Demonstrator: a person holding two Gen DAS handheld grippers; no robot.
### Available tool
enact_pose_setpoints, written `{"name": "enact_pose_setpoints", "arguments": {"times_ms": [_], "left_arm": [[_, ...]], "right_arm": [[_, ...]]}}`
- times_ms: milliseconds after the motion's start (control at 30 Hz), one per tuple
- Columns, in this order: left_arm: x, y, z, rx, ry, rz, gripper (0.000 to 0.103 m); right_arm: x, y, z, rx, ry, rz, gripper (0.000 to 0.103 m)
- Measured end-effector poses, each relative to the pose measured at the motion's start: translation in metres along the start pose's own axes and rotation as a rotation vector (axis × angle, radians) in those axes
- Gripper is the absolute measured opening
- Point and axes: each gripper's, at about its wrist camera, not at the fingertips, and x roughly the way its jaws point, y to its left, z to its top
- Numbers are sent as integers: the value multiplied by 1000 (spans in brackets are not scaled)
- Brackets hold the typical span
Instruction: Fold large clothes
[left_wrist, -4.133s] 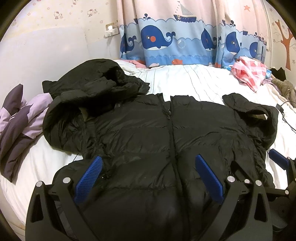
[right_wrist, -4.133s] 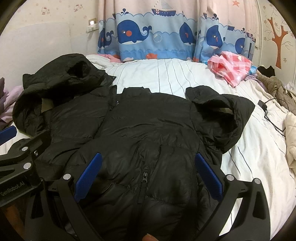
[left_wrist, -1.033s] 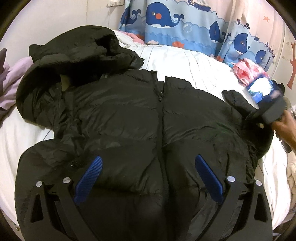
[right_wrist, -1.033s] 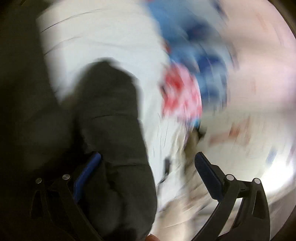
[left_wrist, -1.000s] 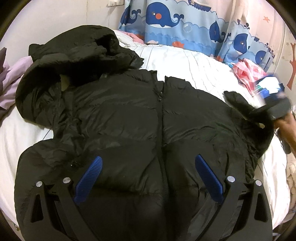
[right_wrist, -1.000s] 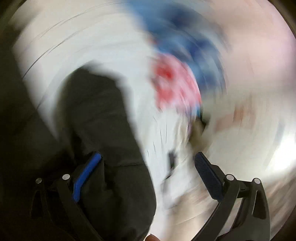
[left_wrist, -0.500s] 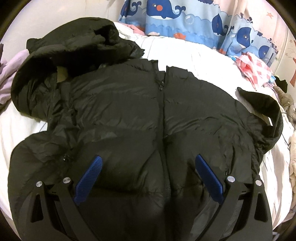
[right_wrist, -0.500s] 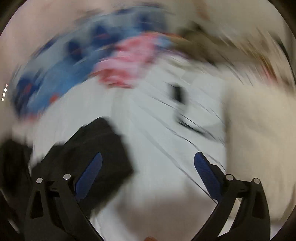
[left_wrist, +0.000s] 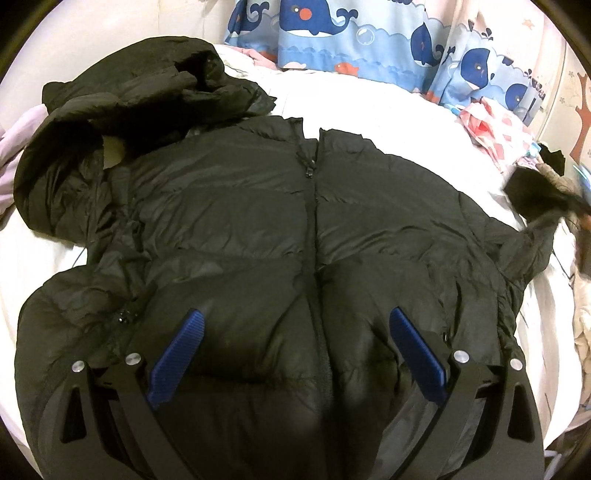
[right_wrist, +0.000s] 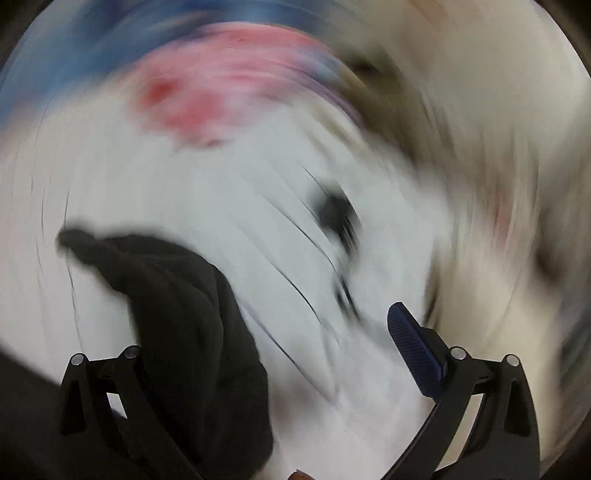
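Observation:
A black puffer jacket (left_wrist: 236, 221) lies front up on the white bed (left_wrist: 369, 103), zipped down the middle. My left gripper (left_wrist: 297, 354) hovers over its lower front, open, with nothing between its blue pads (left_wrist: 177, 354). The jacket's right sleeve (left_wrist: 524, 254) bends up at the right edge, where its end blurs into a dark moving shape beside a hand (left_wrist: 583, 236). The right wrist view is heavily smeared. There my right gripper (right_wrist: 295, 362) stands open, one blue pad (right_wrist: 413, 350) showing. The black sleeve (right_wrist: 177, 310) lies over its left finger and hides that pad.
A second black jacket (left_wrist: 147, 85) is heaped at the back left. A lilac garment (left_wrist: 14, 147) sits at the left edge, a pink checked cloth (left_wrist: 495, 133) at the back right, and cream clothing (left_wrist: 583, 317) at the right. A whale curtain (left_wrist: 332, 33) hangs behind. A black cable (right_wrist: 336, 218) crosses the sheet.
The left gripper has risen and tilted down over the jacket. The right gripper has swung fast to the jacket's right sleeve, whose end has shifted; its view stays blurred.

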Motion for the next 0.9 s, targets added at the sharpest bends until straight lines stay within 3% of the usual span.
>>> {"name": "enact_pose_setpoints", "arguments": {"times_ms": [67,133,267,400,433,500,533,567,600,733,800,900], "left_arm": [[1,0,0,-8,7,-2,96],[1,-1,0,-14,9,-5,96],[0,-4,-2,-9,11,-17,96],[1,-6,-4,13,8,-8,96],[1,-6,-4,15,8,-7,96],[2,-5,-4,12,10,-7,96],[3,-5,-3,13,12,-10,96],[3,-5,-2,14,14,-18,96],[2,-5,-2,12,15,-28,96],[-5,0,6,-52,21,-130,96],[-8,6,10,-123,28,-210,96],[-8,15,12,-218,37,-295,96]], "right_arm": [[5,-52,-8,115,56,171,96],[6,-74,-21,95,93,299,96],[9,-74,-44,54,157,435,96],[47,-76,-45,281,218,666,94],[49,-76,-46,309,225,696,88],[62,-65,-31,287,235,731,44],[59,-57,-20,261,208,721,33],[48,-47,-8,220,165,705,12],[31,-31,13,155,103,702,8],[-54,19,100,15,-145,811,4],[-83,28,136,6,-261,833,4],[-78,17,175,99,-353,752,4]]}}
